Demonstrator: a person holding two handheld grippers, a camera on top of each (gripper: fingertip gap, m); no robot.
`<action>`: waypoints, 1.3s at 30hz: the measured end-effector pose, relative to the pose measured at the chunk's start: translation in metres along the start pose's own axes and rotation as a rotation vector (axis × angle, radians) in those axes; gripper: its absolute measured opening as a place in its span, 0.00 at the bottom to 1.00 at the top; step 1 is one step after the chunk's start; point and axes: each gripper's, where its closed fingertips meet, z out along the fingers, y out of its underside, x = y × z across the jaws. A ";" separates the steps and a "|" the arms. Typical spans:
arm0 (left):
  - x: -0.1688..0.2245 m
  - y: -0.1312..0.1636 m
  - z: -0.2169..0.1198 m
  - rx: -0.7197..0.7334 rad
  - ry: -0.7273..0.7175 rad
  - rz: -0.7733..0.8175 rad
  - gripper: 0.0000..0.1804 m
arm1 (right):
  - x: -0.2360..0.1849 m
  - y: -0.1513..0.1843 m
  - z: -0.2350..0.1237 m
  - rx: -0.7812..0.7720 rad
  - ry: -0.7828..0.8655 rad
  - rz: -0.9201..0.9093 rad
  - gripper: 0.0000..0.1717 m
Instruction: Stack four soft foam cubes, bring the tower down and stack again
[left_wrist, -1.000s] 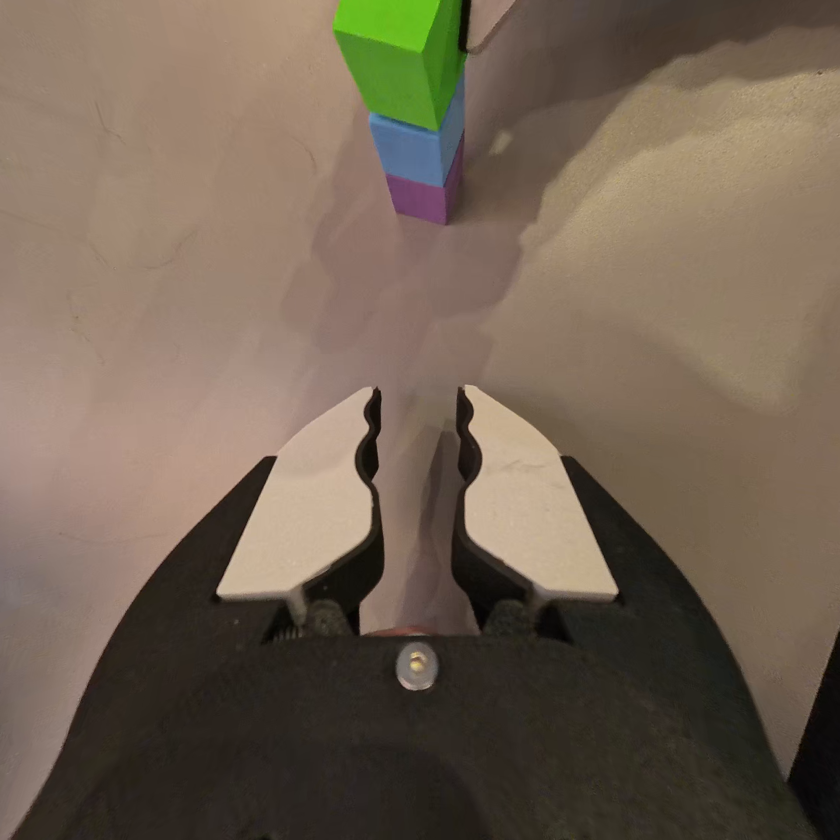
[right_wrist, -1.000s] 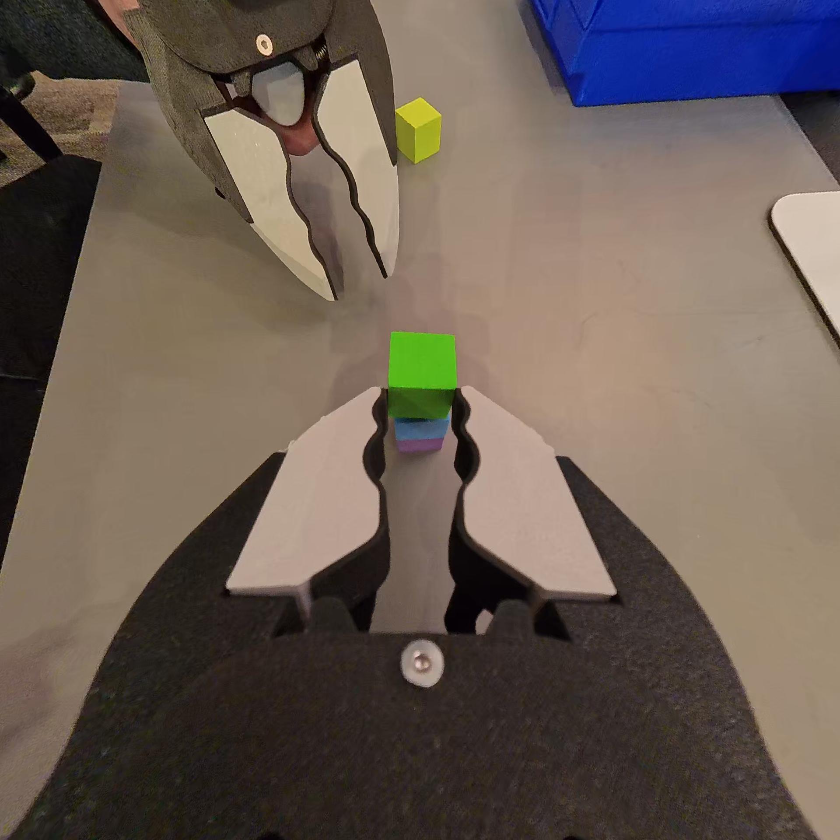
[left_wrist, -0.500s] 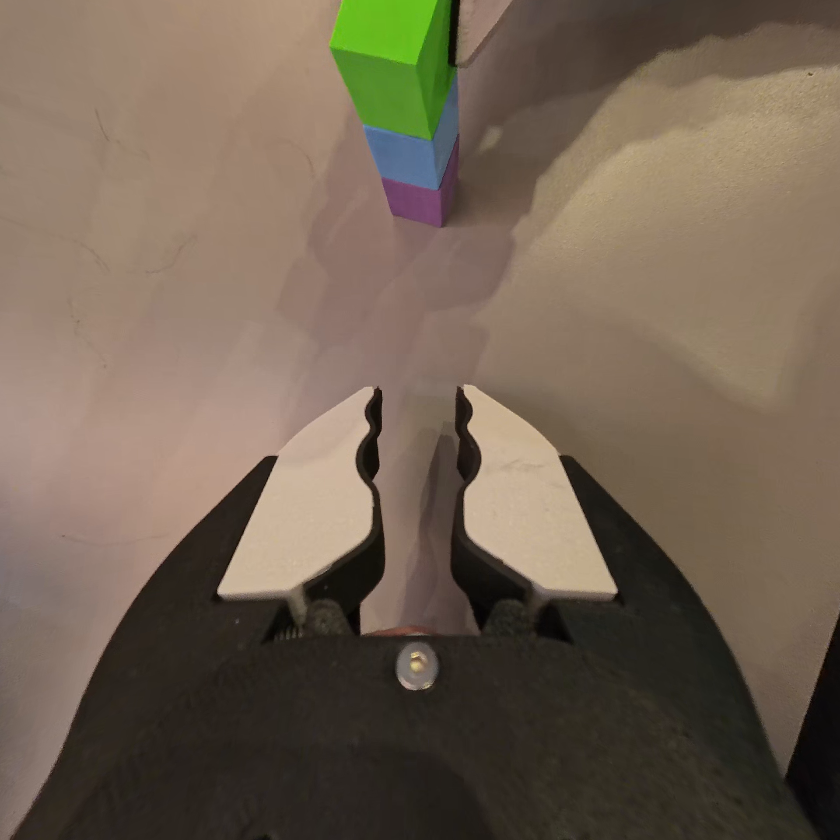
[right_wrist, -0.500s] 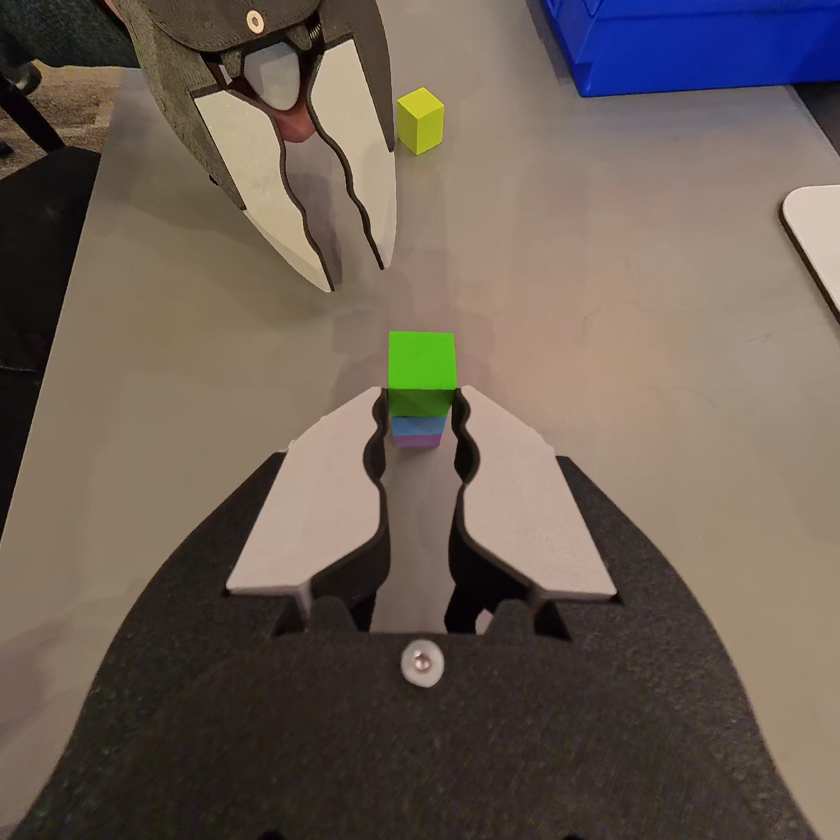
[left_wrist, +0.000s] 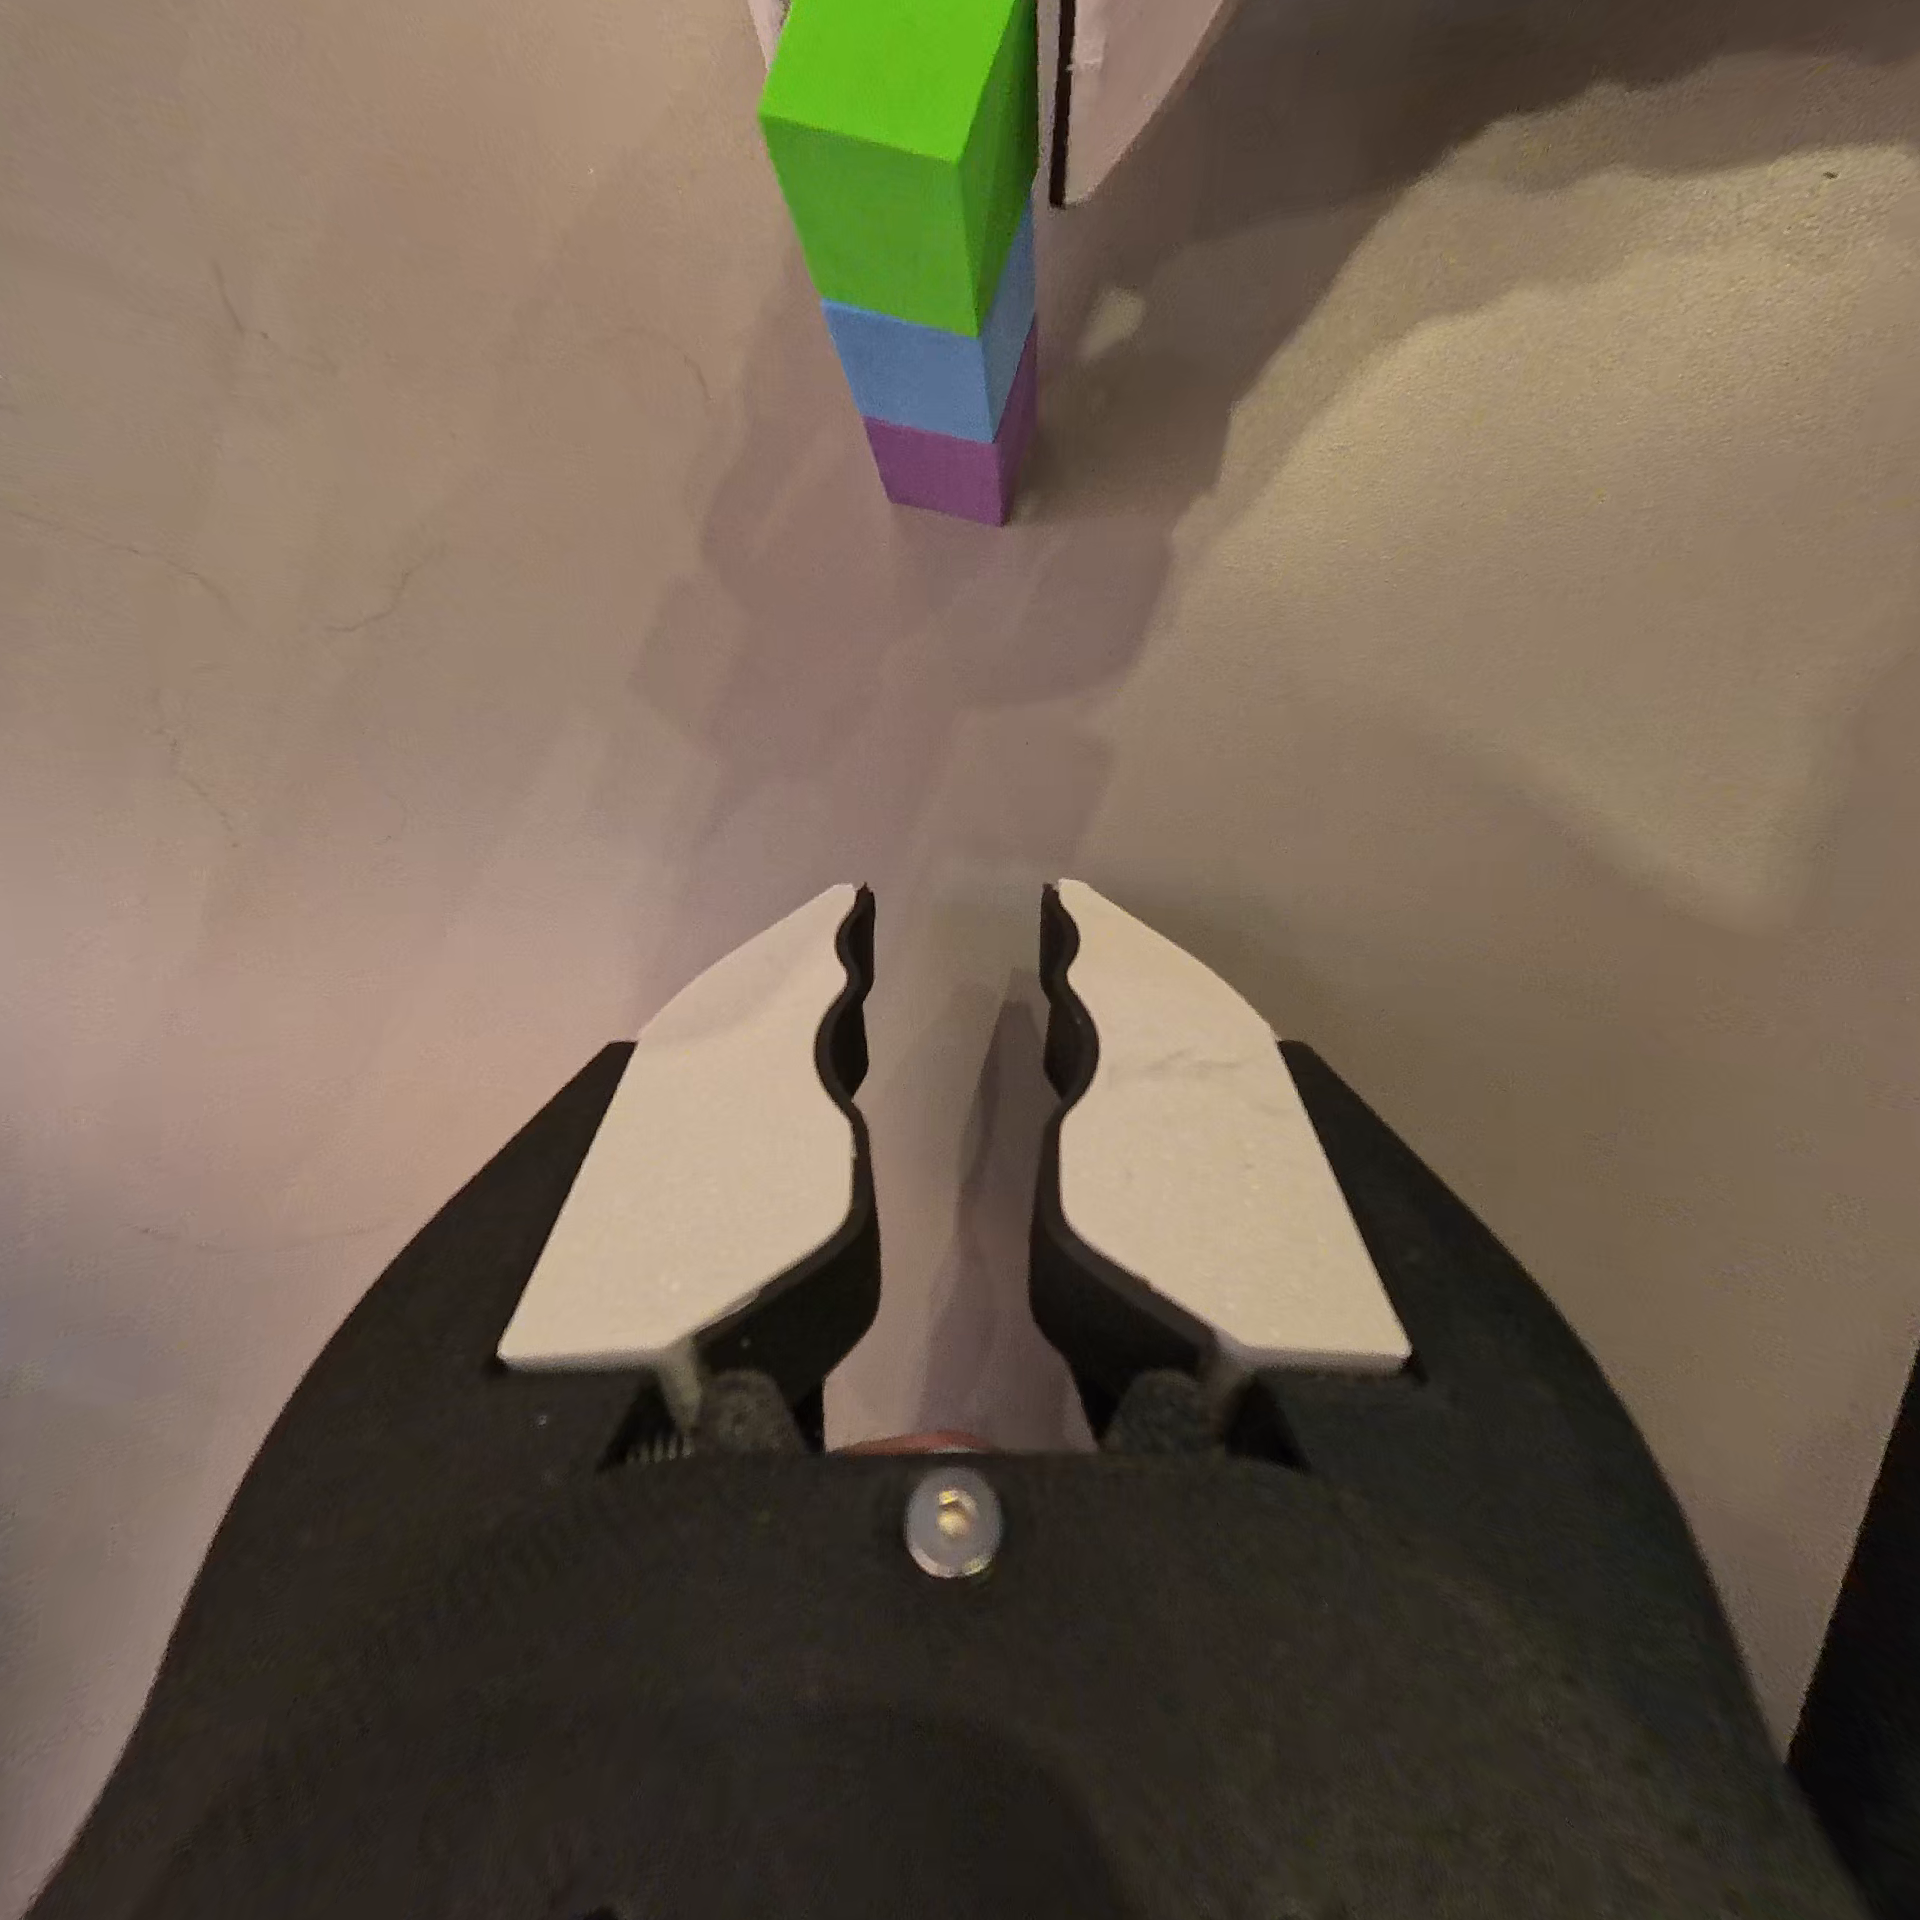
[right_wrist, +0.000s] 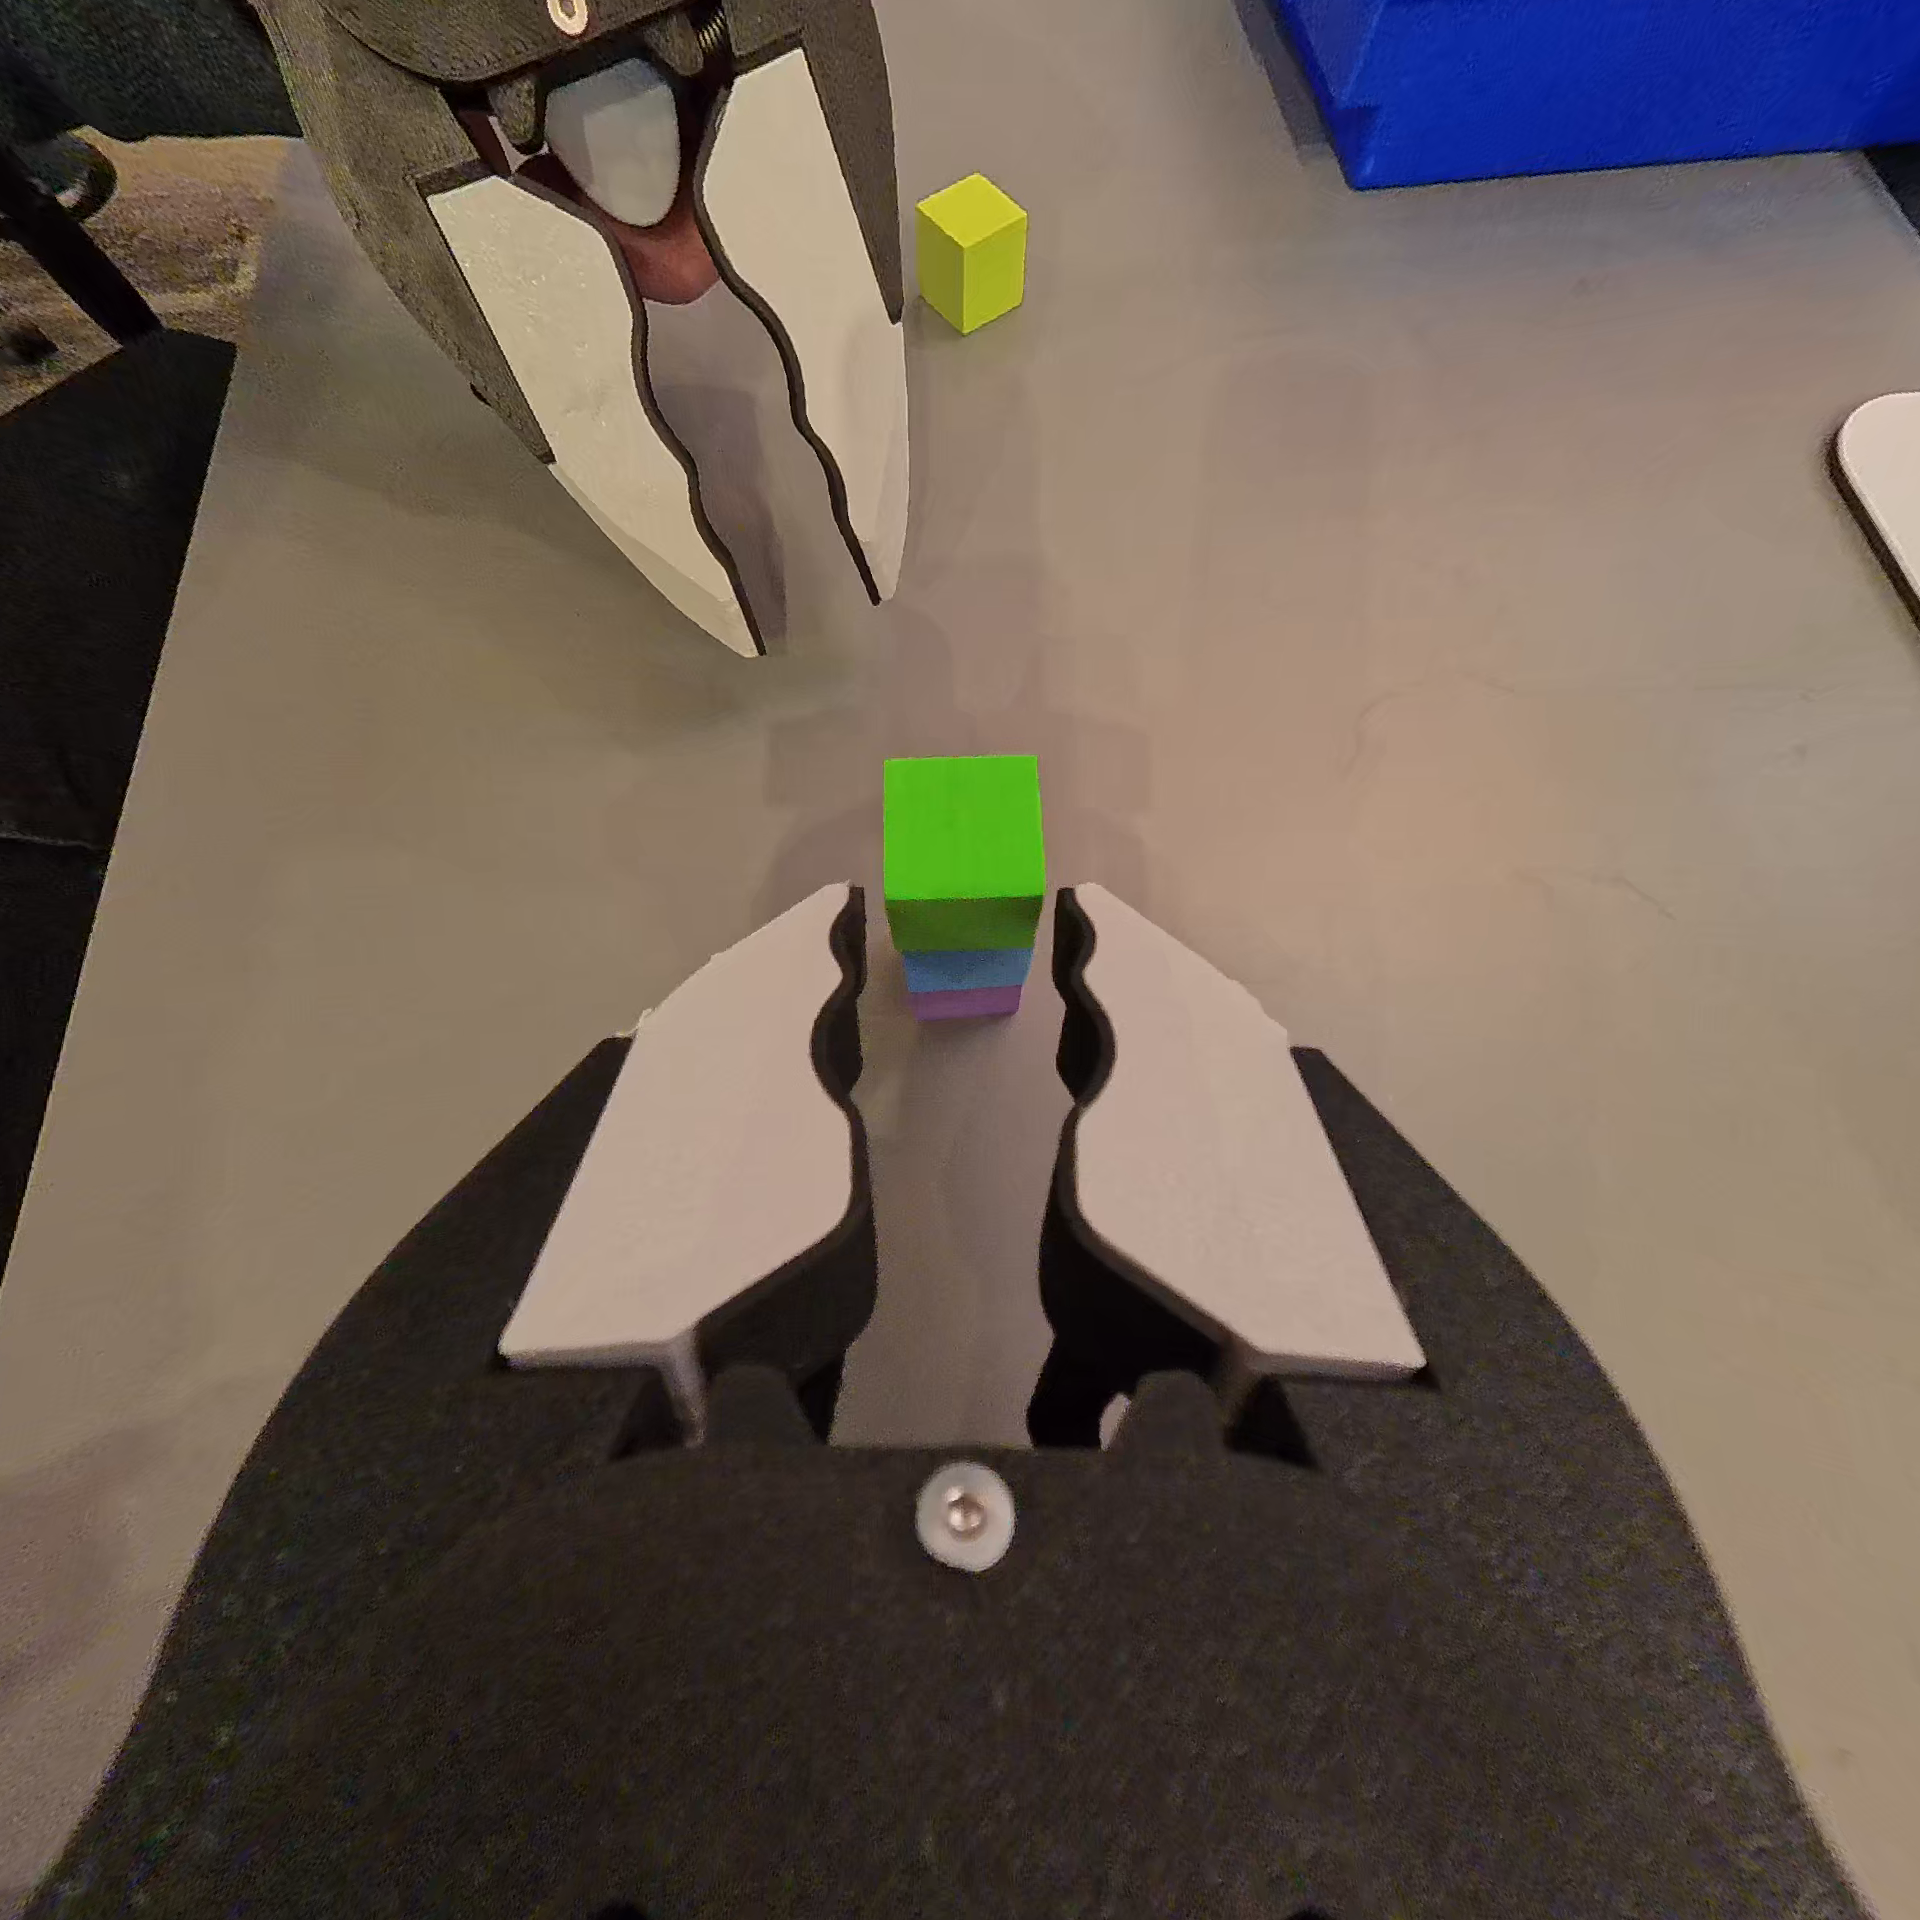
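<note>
1. Grey tabletop (right_wrist: 1455, 727) all round, with a blue bin (right_wrist: 1558, 83) at the far right corner and a white board (right_wrist: 1886, 499) at the right edge.
2. Far left first: my left gripper (left_wrist: 956, 904) hangs above the table short of the tower, fingers spread with nothing between them.
3. Next over, the yellow cube (right_wrist: 971, 249) sits alone at the far side, well apart from the tower. I reckon that's the fourth one to go on.
4. Middle: green cube (right_wrist: 961, 826) on blue cube (right_wrist: 966, 966) on purple cube (right_wrist: 964, 1003), three high and pretty square.
5. My right gripper (right_wrist: 961, 904) straddles the green one, fingers spread with a visible gap on both sides, so it's not pinching anything.
6. To do this bit well, I'd lift the right one straight up and out, no sideways drift, since foam this light will tip if a fingertip brushes it.
7. Then grab the yellow low on its sides and set it down flat and centred.
</note>
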 end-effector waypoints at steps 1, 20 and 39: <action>-0.001 0.000 -0.001 0.001 -0.002 0.001 0.17 | 0.000 0.000 -0.001 0.000 0.001 -0.001 0.20; -0.084 0.102 -0.076 -0.108 -0.307 -0.206 0.29 | 0.001 0.014 -0.035 0.021 0.050 0.078 0.22; -0.040 0.025 -0.061 0.049 -0.131 -0.103 0.16 | -0.024 -0.058 -0.039 0.104 0.090 -0.083 0.22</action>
